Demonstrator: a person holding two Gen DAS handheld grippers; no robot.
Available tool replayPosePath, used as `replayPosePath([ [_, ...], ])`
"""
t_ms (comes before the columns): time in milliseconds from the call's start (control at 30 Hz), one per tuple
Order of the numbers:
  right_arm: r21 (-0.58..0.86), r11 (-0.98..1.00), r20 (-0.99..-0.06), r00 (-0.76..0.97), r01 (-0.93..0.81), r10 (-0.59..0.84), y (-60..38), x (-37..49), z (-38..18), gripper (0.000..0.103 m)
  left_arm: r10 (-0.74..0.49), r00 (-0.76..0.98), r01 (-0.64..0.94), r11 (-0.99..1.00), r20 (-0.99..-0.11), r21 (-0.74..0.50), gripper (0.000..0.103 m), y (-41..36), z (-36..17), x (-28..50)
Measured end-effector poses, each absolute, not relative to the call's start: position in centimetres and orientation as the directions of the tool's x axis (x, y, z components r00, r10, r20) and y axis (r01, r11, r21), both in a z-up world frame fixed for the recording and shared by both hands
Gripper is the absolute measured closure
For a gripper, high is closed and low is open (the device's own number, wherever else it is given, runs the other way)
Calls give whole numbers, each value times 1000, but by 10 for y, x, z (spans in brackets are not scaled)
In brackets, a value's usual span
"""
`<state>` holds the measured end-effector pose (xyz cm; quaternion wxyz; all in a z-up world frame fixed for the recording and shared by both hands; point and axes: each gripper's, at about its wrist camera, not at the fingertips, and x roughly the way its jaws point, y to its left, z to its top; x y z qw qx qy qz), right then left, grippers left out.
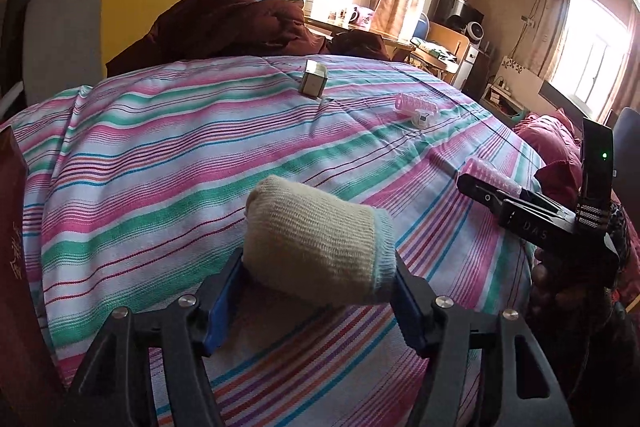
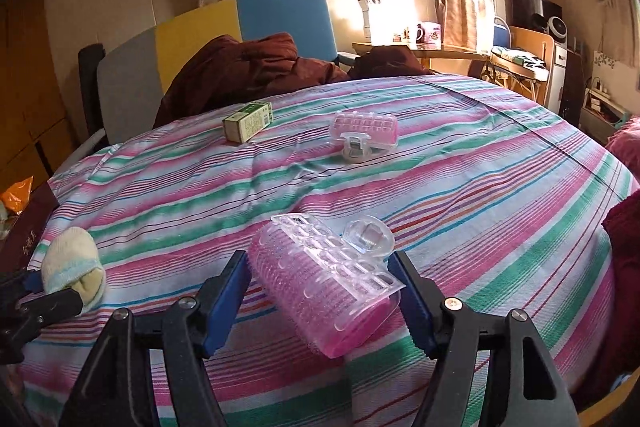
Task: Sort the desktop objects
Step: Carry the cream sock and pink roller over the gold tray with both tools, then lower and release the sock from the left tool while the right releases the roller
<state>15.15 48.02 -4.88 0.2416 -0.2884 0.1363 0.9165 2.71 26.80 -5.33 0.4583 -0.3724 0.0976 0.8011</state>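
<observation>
Sorting here happens on a bed (image 2: 500, 163) spread with a pink, green and white striped sheet, and four small things are in play. Going down in size: a rolled cream sock (image 1: 316, 239) sits between the fingers of the left gripper (image 1: 320, 291), whose blue pads touch it on both sides, so I judge it pinched, low over the near part of the sheet. Next, a pink hair roller with a clear clip (image 2: 324, 287) lies between the fingers of the right gripper (image 2: 324, 299); the left pad is against it, the right pad close to its clear shell, and I cannot tell whether it is squeezed or only bracketed. It sits near the front edge, well apart from the sock.

Farther back, a second pink hair roller (image 2: 366, 135) rests on the sheet on its own, and just beside it, to the left, a small green and cream box (image 2: 248, 121) lies on its side. These two are near each other but not touching.

How far along is it? No tray or marked pile shows, so I cannot say where anything belongs. The two rollers are apart, as are the sock and box. This fits either gathering like things together or setting them down in new places.
</observation>
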Motion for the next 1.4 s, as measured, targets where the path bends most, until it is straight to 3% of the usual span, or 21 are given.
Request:
replayPosePath([
  [333,131,-904,-599,-759,-406,254,441,130,-44,32,663,-357,-785,-595,-658,-173,39,234,-32,41],
  [800,141,-983,-550,-835,-115,19,340,83,-6,32,672,-474,-728,-663,-569,-176,39,153,19,56],
  [1400,135,-961,-502,-819,242,-277,212,12,44,32,457,-706,-409,-887,-541,-215,38,-8,35,3],
])
